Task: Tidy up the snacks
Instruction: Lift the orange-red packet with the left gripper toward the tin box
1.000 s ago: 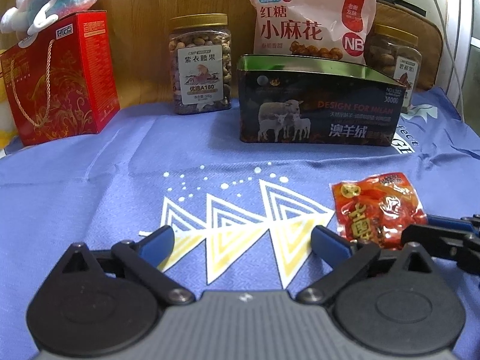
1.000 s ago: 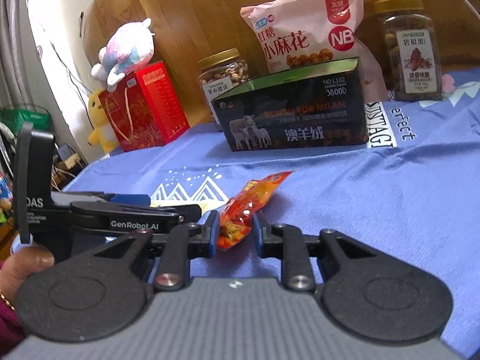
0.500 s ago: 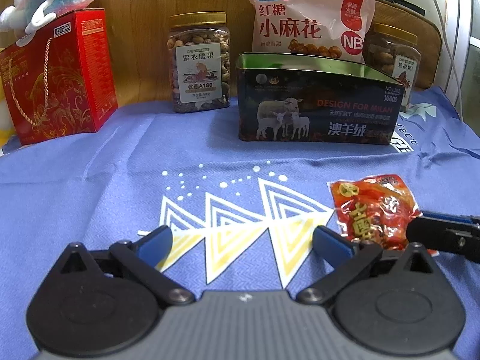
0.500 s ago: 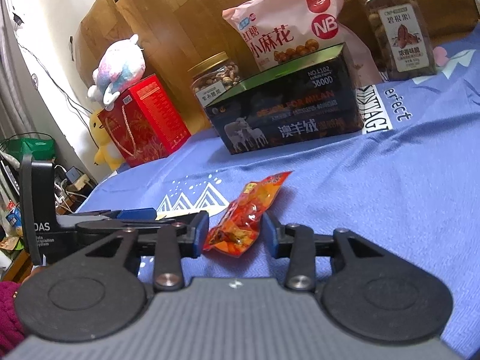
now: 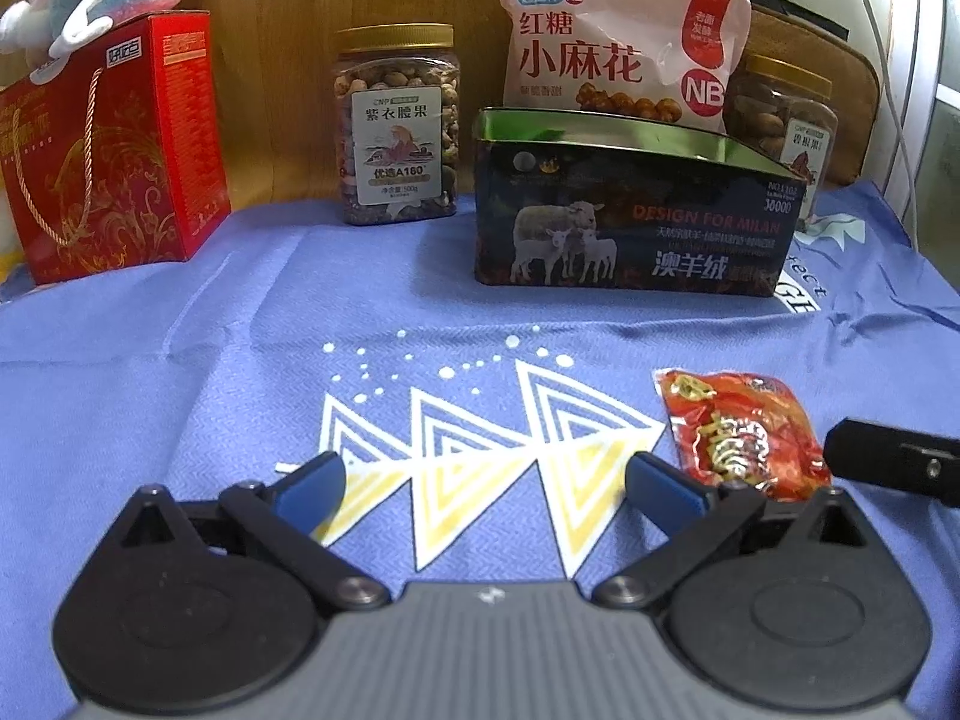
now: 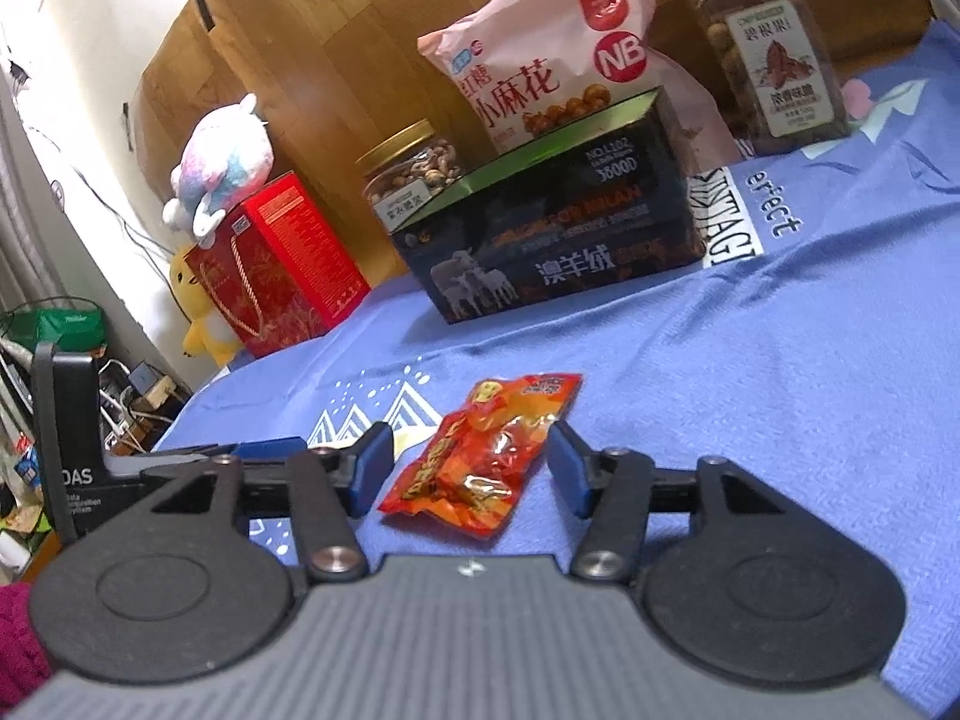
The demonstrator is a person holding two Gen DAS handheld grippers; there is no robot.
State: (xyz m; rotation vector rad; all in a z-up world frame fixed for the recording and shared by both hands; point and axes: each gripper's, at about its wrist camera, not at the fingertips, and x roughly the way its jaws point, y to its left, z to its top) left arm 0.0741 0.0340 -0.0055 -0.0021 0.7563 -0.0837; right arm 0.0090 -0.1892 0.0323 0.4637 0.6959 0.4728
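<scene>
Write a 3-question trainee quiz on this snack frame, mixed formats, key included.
1. True or false: the right gripper is clamped on the red snack packet.
2. The dark tin is: A) lidded B) open-topped C) lying on its side.
3. Fill in: the pink bag stands ___ the tin.

Key: 1 false, its jaws have just been opening and the packet lies loose between the pads, on the blue cloth. 2 B. 3 behind.

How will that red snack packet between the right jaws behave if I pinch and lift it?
The red snack packet looks like crinkled glossy film, so probably floppy and a bit slippery. It lies flat on the blue cloth, likely light. Lumpy contents may shift.
</scene>
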